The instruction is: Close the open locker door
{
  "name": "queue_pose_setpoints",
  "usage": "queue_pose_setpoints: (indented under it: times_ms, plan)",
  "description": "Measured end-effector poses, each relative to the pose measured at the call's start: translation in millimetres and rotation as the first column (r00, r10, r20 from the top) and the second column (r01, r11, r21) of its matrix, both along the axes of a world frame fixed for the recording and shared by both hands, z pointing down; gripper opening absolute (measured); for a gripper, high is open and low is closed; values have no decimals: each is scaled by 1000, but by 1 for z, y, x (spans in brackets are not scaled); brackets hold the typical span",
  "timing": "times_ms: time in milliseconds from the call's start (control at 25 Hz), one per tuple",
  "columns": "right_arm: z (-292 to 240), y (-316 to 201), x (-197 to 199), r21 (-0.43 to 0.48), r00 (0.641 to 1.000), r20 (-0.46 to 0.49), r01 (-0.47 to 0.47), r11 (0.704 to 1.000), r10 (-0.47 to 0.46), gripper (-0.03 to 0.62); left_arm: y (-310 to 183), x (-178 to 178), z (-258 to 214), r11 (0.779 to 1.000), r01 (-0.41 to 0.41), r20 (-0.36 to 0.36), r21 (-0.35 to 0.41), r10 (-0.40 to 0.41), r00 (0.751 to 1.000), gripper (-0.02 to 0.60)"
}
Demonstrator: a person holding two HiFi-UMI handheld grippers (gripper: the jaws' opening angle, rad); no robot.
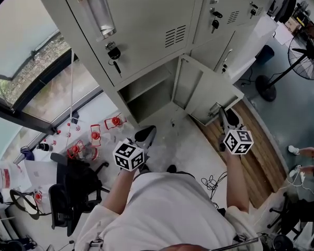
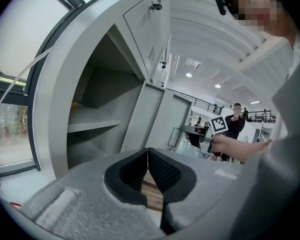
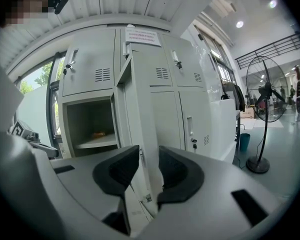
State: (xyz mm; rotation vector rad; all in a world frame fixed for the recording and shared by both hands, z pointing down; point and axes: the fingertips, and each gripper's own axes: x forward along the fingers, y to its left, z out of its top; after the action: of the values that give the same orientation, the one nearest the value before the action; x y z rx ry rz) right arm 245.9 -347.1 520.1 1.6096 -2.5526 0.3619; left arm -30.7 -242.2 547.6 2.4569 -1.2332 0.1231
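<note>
The grey lockers fill the top of the head view, and a lower compartment (image 1: 146, 95) stands open. Its door (image 1: 199, 90) swings out to the right. My right gripper (image 1: 221, 114) is at the door's free edge. In the right gripper view the door (image 3: 140, 114) runs edge-on between the two dark pads of that gripper (image 3: 149, 166); the pads stand apart and I see no pressing on it. The open compartment (image 3: 90, 129) shows a shelf. My left gripper (image 1: 146, 135) hangs in front of the opening, its jaws shut on nothing (image 2: 148, 169).
Keys hang in the upper locker's lock (image 1: 114, 54). A black office chair (image 1: 68, 187) and red-capped items (image 1: 94, 137) sit at the left on the floor. Cables (image 1: 212, 182) lie by my feet. A standing fan (image 1: 298, 61) is at the right. Another person (image 2: 235, 124) stands far off.
</note>
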Motion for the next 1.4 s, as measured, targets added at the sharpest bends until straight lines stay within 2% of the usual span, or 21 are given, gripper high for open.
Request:
queue_pose_setpoints:
  times_ms: [400, 800, 1400]
  plan:
    - [-2, 34, -25, 9, 1000, -31, -4, 1000, 4, 110, 14, -16, -1, 999, -40, 0, 1, 40, 999, 15]
    - [-1, 70, -65, 7, 997, -71, 35, 999, -34, 109, 22, -25, -2, 996, -90, -21, 0, 90, 996, 15]
    - [1, 103, -134, -23, 991, -22, 131, 991, -132, 116, 33, -45, -9, 996, -88, -43, 0, 88, 995, 15]
